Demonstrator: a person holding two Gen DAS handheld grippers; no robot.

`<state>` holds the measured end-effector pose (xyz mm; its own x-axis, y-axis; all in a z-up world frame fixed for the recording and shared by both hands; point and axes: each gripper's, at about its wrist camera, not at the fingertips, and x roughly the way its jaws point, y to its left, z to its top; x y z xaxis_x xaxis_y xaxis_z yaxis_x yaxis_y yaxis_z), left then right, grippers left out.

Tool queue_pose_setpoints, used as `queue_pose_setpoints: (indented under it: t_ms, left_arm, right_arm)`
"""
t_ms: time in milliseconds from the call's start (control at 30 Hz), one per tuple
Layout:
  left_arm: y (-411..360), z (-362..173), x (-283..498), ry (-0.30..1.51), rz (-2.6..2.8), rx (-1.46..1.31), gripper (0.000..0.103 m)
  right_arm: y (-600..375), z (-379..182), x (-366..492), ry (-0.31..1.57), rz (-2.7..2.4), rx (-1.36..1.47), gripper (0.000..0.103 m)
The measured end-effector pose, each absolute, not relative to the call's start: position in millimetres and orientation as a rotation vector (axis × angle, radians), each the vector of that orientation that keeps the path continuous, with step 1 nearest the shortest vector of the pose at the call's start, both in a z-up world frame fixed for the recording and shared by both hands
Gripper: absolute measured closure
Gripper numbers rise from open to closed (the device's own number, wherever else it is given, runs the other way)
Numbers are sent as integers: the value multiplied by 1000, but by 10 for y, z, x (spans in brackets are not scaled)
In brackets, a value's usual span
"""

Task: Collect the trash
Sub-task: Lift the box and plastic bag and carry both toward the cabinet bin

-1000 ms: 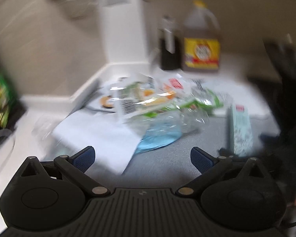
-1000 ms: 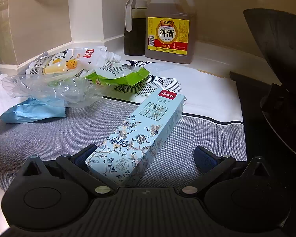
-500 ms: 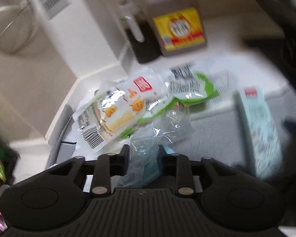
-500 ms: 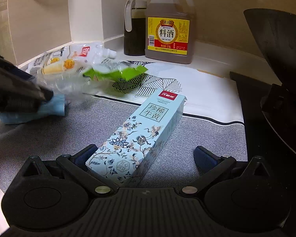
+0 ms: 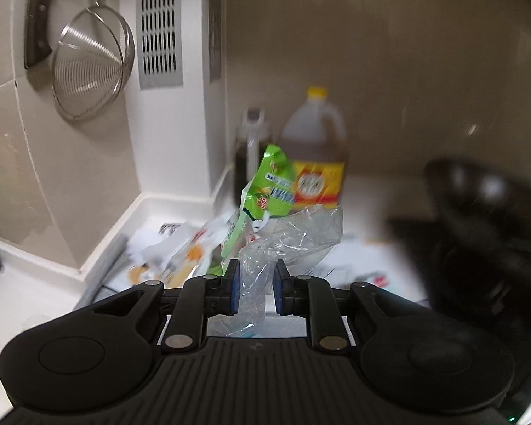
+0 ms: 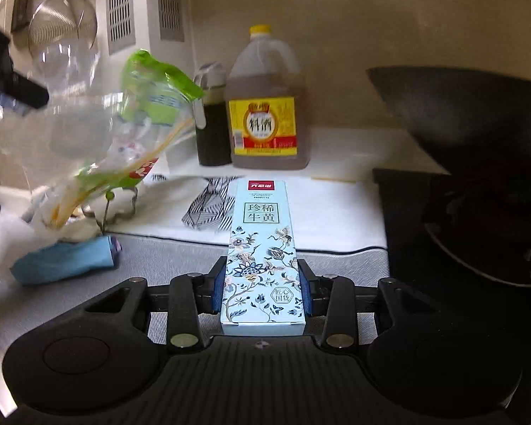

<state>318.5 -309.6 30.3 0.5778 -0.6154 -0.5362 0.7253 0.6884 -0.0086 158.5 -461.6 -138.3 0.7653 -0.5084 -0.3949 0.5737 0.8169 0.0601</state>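
The left gripper (image 5: 254,292), jaws just closing, pinches a clear plastic bag (image 5: 290,237) lifted before the cooking-wine jug (image 6: 265,106). The right gripper (image 6: 262,292), also just closing, clamps the blue floral carton (image 6: 262,248) lying before that jug.

Raised clear bag (image 5: 286,237), clamped floral box (image 6: 262,258)

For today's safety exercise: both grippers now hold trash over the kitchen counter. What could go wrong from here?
1. The left gripper pinches only the clear plastic bag; the green wrapper tangled in it could drop.
2. The right gripper grips the floral box near one end; it may tilt or slip.
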Motion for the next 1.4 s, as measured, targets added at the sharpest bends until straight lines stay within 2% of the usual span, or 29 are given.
queue_pose_setpoints:
  t_ms: [367,667,900,1033,1233,1400]
  left_arm:
    - [-2684,661,2793,460,-803,149,83]
    - [-1911,697,2258,417,-845,72,83]
    - [-1475,676,2057,420,-854,-34,83]
    - [-1643,488,1684,225,-719,191,83]
    - [-2093,6,1440,102,-682,393,83]
    - [-2544,-488,1593,49,-656,535,83]
  right_arm:
    - [-4492,-1144,1293,282,-550,195,62]
    - [-4188,-997,975,201,-460,153,62]
    - [-3989,-987,873,216,-427,141,62]
    - [-3924,-989,792,211,-432,119,62]
    - [-3947,-1068,715,242,-452,119,62]
    - [-4032,-1151,681,266,-477,129,62]
